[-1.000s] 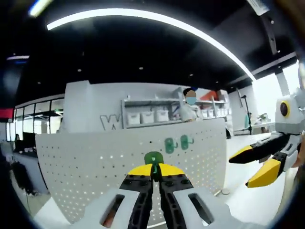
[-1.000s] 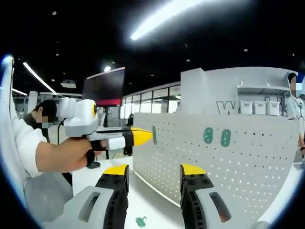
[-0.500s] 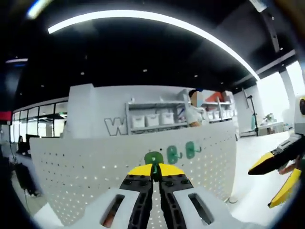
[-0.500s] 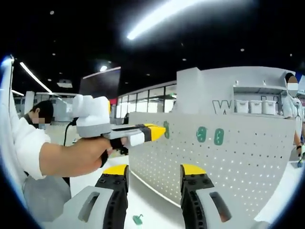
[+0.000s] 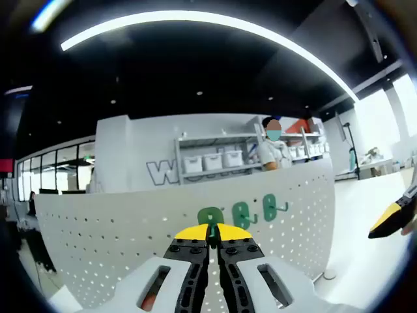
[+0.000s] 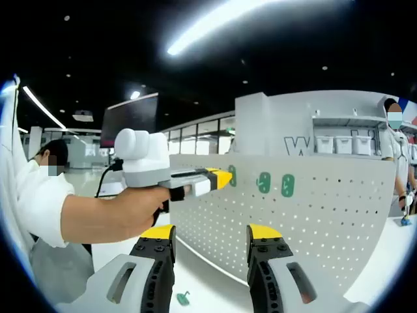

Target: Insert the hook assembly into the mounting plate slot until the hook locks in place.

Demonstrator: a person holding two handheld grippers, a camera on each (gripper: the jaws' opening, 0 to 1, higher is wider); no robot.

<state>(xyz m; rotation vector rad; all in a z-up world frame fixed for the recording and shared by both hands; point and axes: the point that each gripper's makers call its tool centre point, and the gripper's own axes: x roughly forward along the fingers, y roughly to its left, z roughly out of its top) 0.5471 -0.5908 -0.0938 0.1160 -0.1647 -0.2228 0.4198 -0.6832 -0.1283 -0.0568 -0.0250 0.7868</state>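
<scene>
The white perforated mounting plate (image 5: 117,228) stands upright on the table and also fills the right half of the right gripper view (image 6: 326,215). Two green hooks (image 5: 242,212) (image 5: 270,207) hang on it side by side, seen from the other side as hooks (image 6: 263,182) (image 6: 287,185). My left gripper (image 5: 210,229) is shut on a third green hook (image 5: 210,217), held against the plate just left of those two. In the right gripper view a hand holds that left gripper (image 6: 218,178) with its hook (image 6: 232,175) at the plate. My right gripper (image 6: 210,235) is open and holds nothing.
One loose green hook (image 6: 182,298) lies on the white table in front of the plate. The right gripper's yellow tip (image 5: 389,218) shows at the far right. Shelves with white bins (image 5: 212,160) and a standing person (image 5: 270,149) are behind the plate.
The left gripper has carried its hook closer to the plate, up beside the two mounted hooks. The right gripper has slid toward the right edge of the left gripper view.
</scene>
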